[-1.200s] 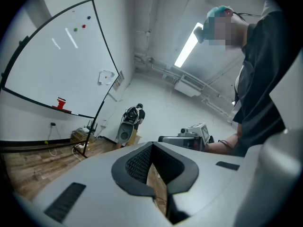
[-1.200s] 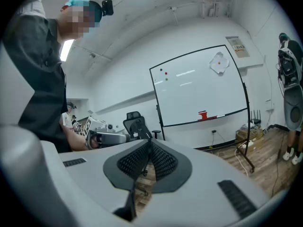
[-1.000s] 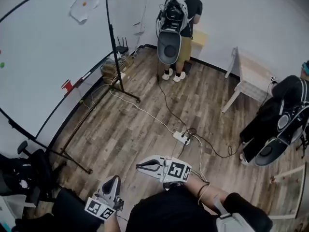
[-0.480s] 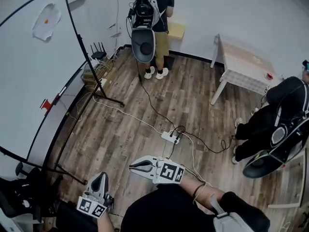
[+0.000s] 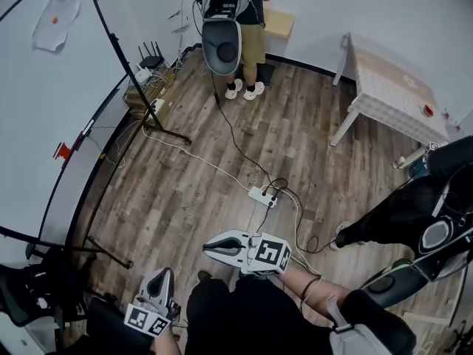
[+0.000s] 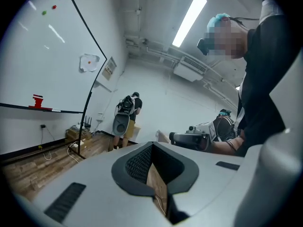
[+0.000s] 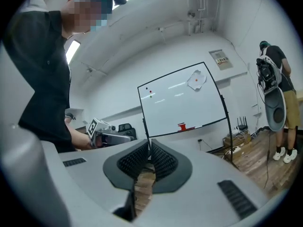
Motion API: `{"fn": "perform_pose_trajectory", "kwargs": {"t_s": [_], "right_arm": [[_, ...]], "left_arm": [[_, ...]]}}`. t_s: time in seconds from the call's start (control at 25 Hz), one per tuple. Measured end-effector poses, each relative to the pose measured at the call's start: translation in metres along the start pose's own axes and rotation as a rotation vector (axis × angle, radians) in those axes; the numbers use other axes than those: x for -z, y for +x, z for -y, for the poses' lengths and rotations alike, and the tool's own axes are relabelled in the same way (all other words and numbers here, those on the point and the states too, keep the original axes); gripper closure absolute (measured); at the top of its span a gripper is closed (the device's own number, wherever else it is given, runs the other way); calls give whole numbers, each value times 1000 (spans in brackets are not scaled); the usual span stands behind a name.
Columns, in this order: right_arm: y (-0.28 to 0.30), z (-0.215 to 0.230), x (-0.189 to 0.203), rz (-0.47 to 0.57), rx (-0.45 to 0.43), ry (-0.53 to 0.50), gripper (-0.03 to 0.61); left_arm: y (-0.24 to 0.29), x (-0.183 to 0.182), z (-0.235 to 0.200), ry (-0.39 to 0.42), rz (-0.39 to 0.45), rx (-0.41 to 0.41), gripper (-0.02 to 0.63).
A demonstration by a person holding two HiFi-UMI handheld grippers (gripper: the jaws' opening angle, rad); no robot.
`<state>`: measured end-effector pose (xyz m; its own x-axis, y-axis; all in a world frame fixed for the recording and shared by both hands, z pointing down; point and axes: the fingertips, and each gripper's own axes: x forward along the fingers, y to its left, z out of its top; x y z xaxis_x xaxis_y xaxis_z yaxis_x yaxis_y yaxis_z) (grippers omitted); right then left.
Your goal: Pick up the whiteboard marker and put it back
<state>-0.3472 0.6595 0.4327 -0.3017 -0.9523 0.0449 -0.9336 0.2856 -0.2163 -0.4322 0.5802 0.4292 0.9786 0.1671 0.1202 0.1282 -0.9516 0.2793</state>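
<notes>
The whiteboard [image 5: 29, 87] on its black stand fills the left of the head view. On its tray sit a red block [image 5: 61, 151] and, beside it, a thin pale stick [image 5: 87, 129] that may be the marker; it is too small to tell. Both also show on the tray in the left gripper view, red block [image 6: 37, 100] and pale stick [image 6: 56, 110], and in the right gripper view, red block [image 7: 182, 126] and stick [image 7: 199, 125]. My left gripper [image 5: 160, 276] and right gripper [image 5: 207, 248] are held low near my body, far from the board. Both are shut and empty.
A power strip [image 5: 262, 196] with trailing cables lies on the wood floor ahead. A person with a backpack rig [image 5: 225, 21] stands at the far wall. A cloth-covered table [image 5: 392, 87] is at the right, another person [image 5: 414, 213] nearer. A router [image 5: 151, 53] and boxes sit by the stand's foot.
The whole view has swung: the whiteboard has slid toward the left edge, and the table and the person at the right have shifted. Both grippers stay low, shut and empty.
</notes>
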Motion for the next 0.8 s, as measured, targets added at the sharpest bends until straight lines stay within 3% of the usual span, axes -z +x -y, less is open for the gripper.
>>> {"fn": "perform_pose_trajectory", "kwargs": {"t_s": [0.28, 0.56, 0.8], "right_arm": [[33, 46, -21, -16, 28, -25, 546], [86, 98, -48, -86, 70, -52, 546], [146, 129, -84, -78, 41, -143, 546]], "left_arm": [[42, -15, -68, -19, 21, 17, 604], [83, -68, -140, 29, 73, 71, 604], [96, -100, -186, 50, 86, 76, 604]]}}
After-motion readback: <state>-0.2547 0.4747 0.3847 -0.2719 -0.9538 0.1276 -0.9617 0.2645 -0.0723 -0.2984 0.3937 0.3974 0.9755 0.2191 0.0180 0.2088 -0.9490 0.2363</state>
